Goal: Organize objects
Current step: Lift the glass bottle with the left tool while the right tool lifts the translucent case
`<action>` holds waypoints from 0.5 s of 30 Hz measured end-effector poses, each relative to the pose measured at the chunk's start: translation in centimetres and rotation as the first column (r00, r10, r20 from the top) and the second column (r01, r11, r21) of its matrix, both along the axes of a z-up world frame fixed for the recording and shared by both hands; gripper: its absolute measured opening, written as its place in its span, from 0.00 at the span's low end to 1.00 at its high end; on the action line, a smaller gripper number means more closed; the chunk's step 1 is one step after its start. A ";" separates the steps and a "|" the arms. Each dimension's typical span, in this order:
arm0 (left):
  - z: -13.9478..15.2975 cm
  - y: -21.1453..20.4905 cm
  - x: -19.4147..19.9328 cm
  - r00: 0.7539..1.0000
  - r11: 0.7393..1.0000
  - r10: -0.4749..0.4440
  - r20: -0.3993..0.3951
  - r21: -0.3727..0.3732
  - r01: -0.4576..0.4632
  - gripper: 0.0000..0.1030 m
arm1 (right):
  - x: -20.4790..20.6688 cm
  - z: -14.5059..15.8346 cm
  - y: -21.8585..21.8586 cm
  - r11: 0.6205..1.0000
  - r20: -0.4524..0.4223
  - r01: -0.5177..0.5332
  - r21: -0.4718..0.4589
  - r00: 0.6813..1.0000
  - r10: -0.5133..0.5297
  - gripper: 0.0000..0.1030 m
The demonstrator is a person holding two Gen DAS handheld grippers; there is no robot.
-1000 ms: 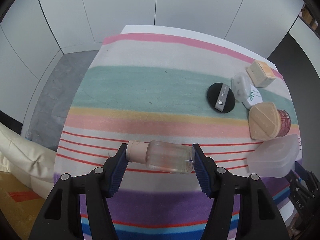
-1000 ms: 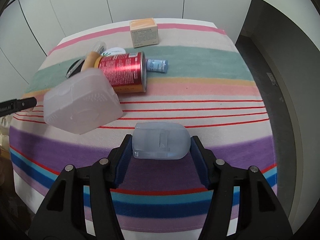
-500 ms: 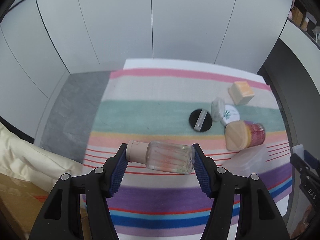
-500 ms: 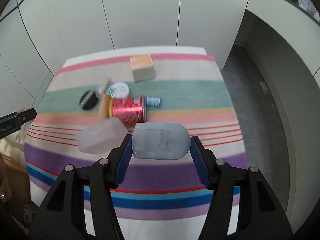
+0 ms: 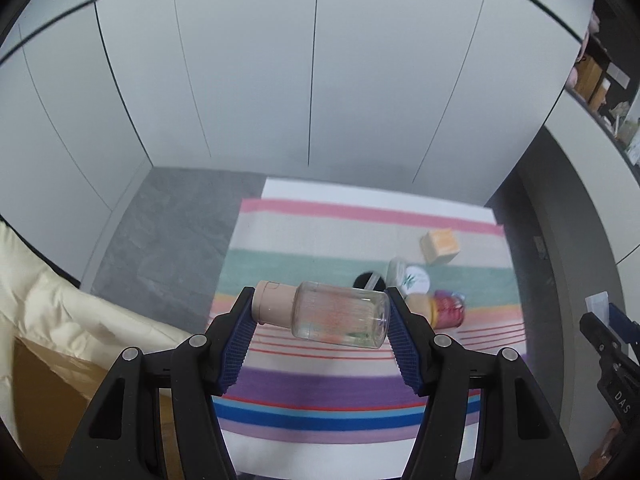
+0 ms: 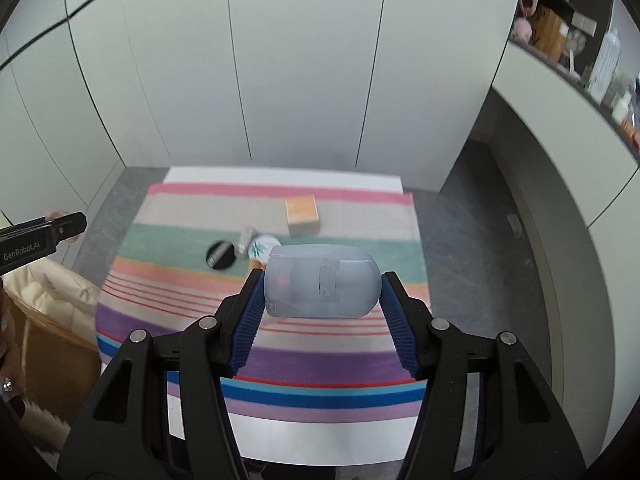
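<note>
My left gripper (image 5: 320, 314) is shut on a clear bottle with a beige cap (image 5: 340, 314), held sideways high above the striped table (image 5: 320, 384). My right gripper (image 6: 320, 288) is shut on a frosted pale-blue plastic case (image 6: 320, 286), also high above the table (image 6: 320, 364). On the cloth lie a tan box (image 6: 302, 214), a black round puff (image 6: 220, 255), a white round tin (image 6: 260, 247) and a small clear tube (image 6: 246, 240). A red can with a beige lid (image 5: 440, 308) shows only in the left wrist view.
White cabinet panels (image 6: 300, 80) stand behind the table, grey floor (image 5: 168, 224) around it. A cream cushion (image 5: 60, 292) and a cardboard box (image 5: 44, 392) sit at the left. Shelves with items (image 6: 592, 56) run along the right. The other gripper shows at the frame edges (image 5: 612, 364) (image 6: 40, 236).
Both grippers have risen and pulled back from the table with their objects still held; the table and its things look much smaller and farther.
</note>
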State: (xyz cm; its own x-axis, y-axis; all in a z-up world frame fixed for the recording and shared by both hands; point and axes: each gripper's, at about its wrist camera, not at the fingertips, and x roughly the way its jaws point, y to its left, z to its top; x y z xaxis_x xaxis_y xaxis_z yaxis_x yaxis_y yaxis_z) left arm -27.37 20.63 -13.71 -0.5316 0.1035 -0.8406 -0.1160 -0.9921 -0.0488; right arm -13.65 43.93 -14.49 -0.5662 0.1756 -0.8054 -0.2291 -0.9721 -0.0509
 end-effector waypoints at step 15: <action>12.6 0.3 3.8 0.993 1.000 -0.023 -0.116 -0.012 0.022 0.61 | 1.0 12.9 -2.3 0.998 -0.126 -0.024 0.050 0.992 0.031 0.58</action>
State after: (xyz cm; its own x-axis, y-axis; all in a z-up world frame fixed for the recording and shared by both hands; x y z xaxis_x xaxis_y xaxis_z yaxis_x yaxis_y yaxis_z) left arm -23.61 20.89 -1.13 -0.6232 0.1080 -0.7745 -0.1425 -0.9895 -0.0233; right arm -12.66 41.60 -1.59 -0.6682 0.1955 -0.7178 -0.2100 -0.9752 -0.0702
